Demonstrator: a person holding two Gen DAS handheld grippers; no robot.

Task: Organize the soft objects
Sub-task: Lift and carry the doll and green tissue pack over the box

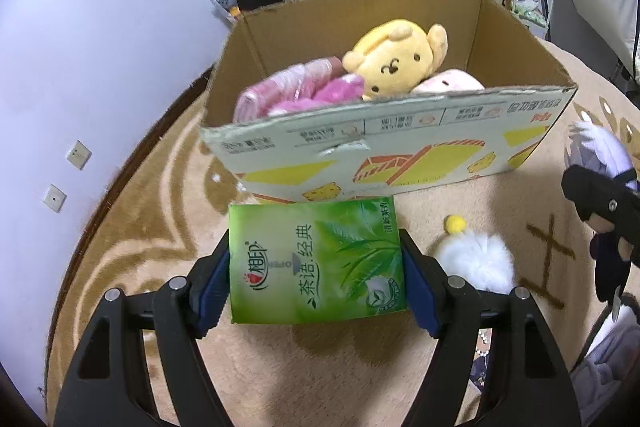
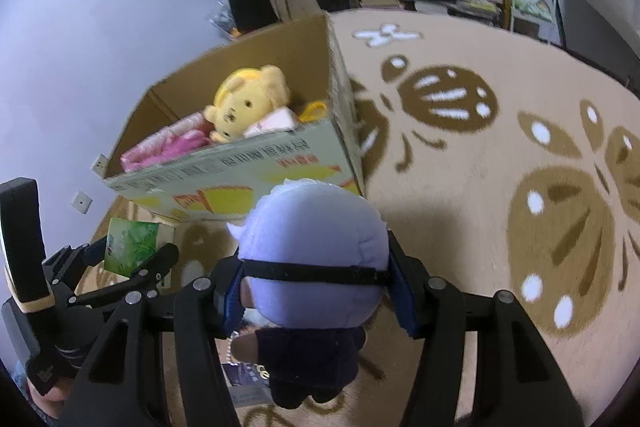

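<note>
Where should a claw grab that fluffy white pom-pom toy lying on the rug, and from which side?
Take the white pom-pom toy across its round fluffy body, coming from above. It lies on the rug with open carpet around it, and its yellow ball looks too small to pinch reliably.

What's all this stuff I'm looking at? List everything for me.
Cardboard box: one, brown, open, on the rug.
Bear plush: one, yellow, inside the box.
Pink bundle: one, plastic-wrapped, inside the box.
Tissue pack: one, green, in the left gripper.
Doll: one, lavender hair, dark clothes, in the right gripper.
Fluffy toy: one, white, yellow pompom, on the rug.
Rug: one, beige, brown pattern.
Left gripper: black, blue pads.
Right gripper: same.
</note>
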